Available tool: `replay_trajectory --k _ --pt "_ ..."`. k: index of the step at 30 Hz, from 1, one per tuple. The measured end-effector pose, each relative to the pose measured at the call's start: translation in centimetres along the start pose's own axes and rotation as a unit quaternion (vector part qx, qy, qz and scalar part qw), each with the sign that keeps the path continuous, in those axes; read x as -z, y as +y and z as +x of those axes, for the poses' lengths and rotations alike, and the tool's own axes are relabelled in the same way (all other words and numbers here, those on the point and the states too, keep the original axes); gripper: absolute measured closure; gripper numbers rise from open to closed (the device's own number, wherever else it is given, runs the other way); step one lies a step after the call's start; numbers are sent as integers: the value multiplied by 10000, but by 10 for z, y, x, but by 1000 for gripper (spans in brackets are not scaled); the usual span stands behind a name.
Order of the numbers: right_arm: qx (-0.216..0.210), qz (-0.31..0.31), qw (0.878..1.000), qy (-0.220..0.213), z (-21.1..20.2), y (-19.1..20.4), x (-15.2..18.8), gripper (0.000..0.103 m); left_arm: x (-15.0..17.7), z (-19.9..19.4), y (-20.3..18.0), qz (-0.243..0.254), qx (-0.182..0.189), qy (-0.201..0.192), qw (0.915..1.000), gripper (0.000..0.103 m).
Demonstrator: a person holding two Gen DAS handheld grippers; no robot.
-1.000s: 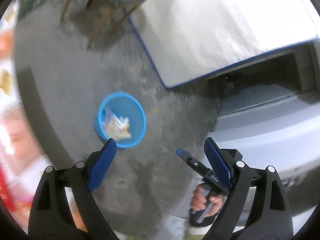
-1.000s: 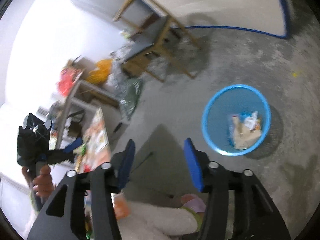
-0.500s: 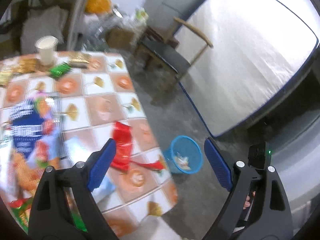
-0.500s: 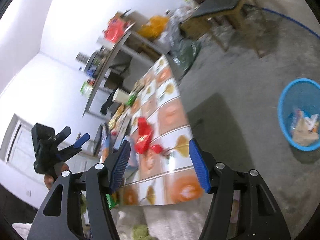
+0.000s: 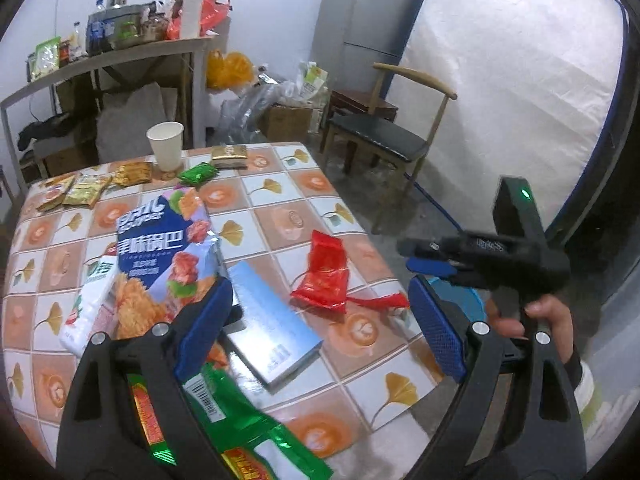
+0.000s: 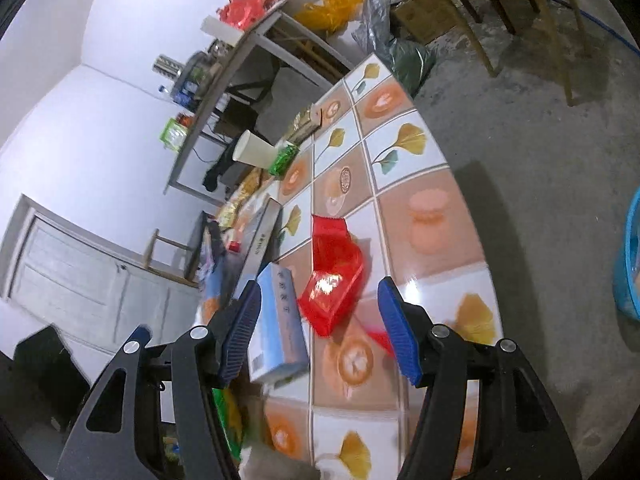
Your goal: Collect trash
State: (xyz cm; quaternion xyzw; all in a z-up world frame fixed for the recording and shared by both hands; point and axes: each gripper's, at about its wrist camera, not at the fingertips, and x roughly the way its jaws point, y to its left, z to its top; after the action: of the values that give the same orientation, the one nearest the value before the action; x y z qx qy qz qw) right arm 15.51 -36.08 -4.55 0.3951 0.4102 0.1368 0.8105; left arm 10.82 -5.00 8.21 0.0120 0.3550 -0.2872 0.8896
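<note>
- A tabletop (image 5: 280,200) covered in a glossy cloth of orange and white squares with ginkgo leaves is seen in both wrist views; much trash is left on it, so the task is judged far from done.
- A round blue plastic basket (image 6: 630,264) stands on the concrete floor just past the tabletop's edge; some wrappers can be made out inside it, so part of the collecting is judged done.
- A large blue-and-purple snack bag (image 5: 164,248) lies flat toward the left, beside a pale blue flat carton (image 5: 272,320).
- A crumpled, shiny red foil wrapper (image 6: 334,272) lies near the tabletop's right edge, with a torn strip trailing from it; it is framed by the right gripper (image 6: 320,328), whose fingers are held moderately apart with nothing between them.
- The left gripper (image 5: 320,320) is held over the carton, its fingers wide and empty.
- A white paper cup (image 5: 165,146) and several small green and gold packets are left at the far end.
</note>
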Motion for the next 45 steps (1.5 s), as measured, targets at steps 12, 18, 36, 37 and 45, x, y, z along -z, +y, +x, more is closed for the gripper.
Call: replay_trajectory --k 12,18,36,37,45 --pt "806 -381 9957 263 70 18 -19 50 42 -24 6 288 -76 -52 9995 18" --pt "1156 -687 9899 442 90 20 -16 69 42 -27 18 193 -188 -128 9996 20" --pt "1407 -581 9874 421 91 9 -11 99 24 -1 74 -511 -476 74 9975 36" --pt "1403 -559 9877 416 89 8 -10 99 22 2 75 -505 -473 96 9976 36" --pt "1382 -445 9886 388 88 5 -6 99 0 59 81 -232 -1011 690 9922 36"
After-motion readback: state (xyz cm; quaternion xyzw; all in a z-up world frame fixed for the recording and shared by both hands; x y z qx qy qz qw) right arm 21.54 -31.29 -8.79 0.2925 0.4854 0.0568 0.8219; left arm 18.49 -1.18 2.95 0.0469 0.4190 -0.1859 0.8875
